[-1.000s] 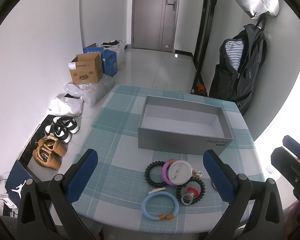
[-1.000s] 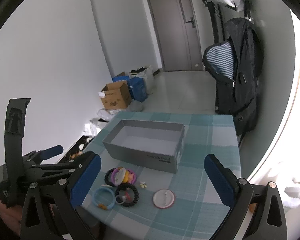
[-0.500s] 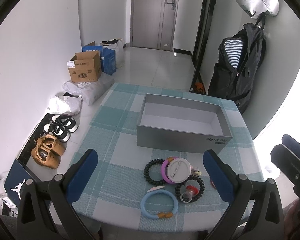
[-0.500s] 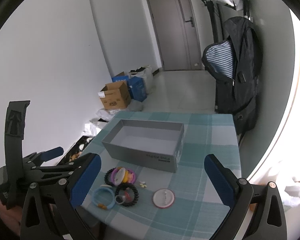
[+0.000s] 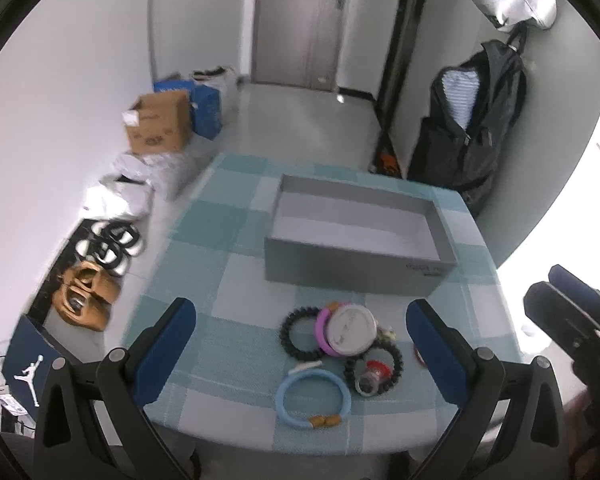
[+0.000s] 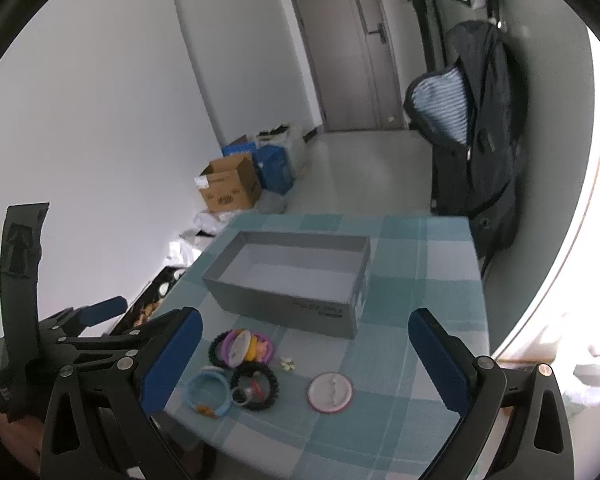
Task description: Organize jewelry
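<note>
On checked table, jewelry pile (image 5: 340, 344) sits at 6 o'clock from empty grey box (image 5: 356, 240). Left gripper (image 5: 300, 344) and right gripper (image 6: 304, 352) spread wide, holding nothing, moved slightly closer. Pickup likely next.

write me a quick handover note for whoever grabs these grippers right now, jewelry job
Left gripper: open, empty, hovering over the near table edge.
Right gripper: open, empty, also above the table.
Grey box: open, nothing inside, mid-table on the checked cloth.
Near edge, in a cluster: black bead bracelet, purple ring under a white round disc, second black bracelet, light blue bangle. Pink-rimmed disc lies apart to the right.
Done: nothing boxed. Left: move every piece into the box.
</note>
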